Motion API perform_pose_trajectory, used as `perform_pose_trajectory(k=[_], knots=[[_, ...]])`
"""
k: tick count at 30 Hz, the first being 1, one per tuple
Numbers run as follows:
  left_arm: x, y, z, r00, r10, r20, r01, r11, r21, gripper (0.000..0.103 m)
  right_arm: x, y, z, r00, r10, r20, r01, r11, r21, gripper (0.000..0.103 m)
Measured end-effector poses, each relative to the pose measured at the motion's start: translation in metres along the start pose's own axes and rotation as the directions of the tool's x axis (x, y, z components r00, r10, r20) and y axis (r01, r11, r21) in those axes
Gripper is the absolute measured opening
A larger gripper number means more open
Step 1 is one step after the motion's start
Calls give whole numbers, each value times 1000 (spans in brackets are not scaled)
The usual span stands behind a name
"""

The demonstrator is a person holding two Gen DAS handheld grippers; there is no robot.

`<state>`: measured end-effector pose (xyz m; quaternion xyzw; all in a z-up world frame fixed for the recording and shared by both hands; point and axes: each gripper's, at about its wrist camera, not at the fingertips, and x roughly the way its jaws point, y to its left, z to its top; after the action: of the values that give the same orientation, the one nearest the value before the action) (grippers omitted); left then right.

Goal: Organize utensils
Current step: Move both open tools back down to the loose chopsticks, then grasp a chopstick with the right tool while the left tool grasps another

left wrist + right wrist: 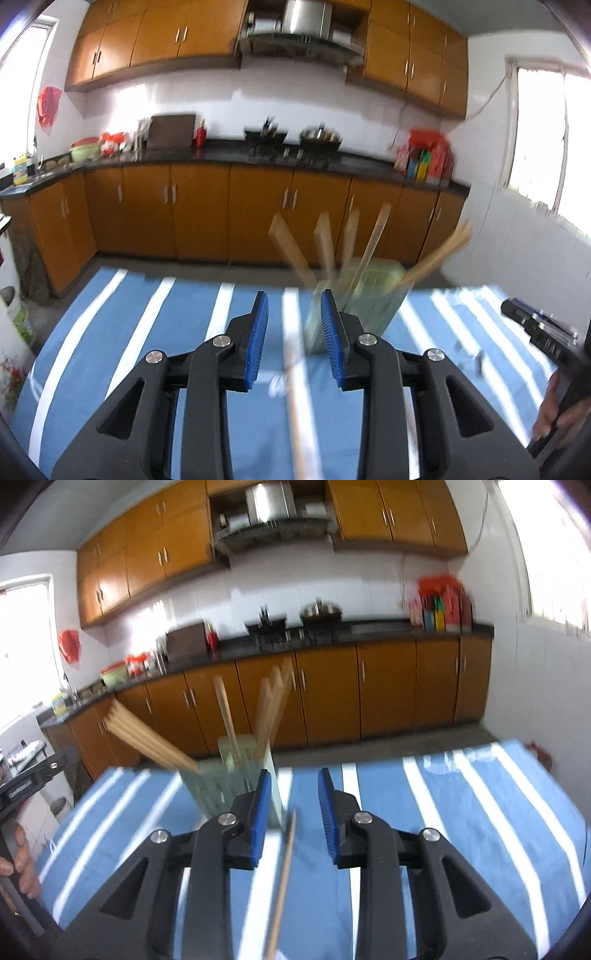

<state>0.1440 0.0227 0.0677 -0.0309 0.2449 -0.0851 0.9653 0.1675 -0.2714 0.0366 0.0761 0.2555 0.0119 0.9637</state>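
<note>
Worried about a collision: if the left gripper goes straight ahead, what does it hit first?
Probably the pale green slotted utensil holder, just ahead and slightly right of the open left gripper; blur obscures depth.

Both fisheye cameras are sitting just behind their own claws, looking forward and slightly down across the blue-striped surface toward the kitchen cabinets on the far wall. The left wrist view is seeing the green utensil holder close ahead to its right, while the right wrist view is seeing it to its left. Both are sharing the holder, the single loose chopstick lying near, and the stove counter.
</note>
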Motion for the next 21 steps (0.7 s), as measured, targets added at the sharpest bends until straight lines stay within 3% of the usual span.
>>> perform_pose_trajectory(k=[5,9,17,21], knots=[[29,13,-55,986,27,-166,-28,1000,-5,30,30,2,-52,989,12,-148,-8,1000,23,27],[44,11,-85,970,9,-244,-12,1000,-11,30,50,16,-91,967,31,-251,-29,1000,9,27],[58,-1,-115,948,-21,-317,18,1000,-10,30,69,31,-127,943,19,-333,-28,999,-23,24],[63,-2,-121,942,-25,-335,20,1000,-18,30,74,31,-130,937,-1,-348,-13,999,-38,12]])
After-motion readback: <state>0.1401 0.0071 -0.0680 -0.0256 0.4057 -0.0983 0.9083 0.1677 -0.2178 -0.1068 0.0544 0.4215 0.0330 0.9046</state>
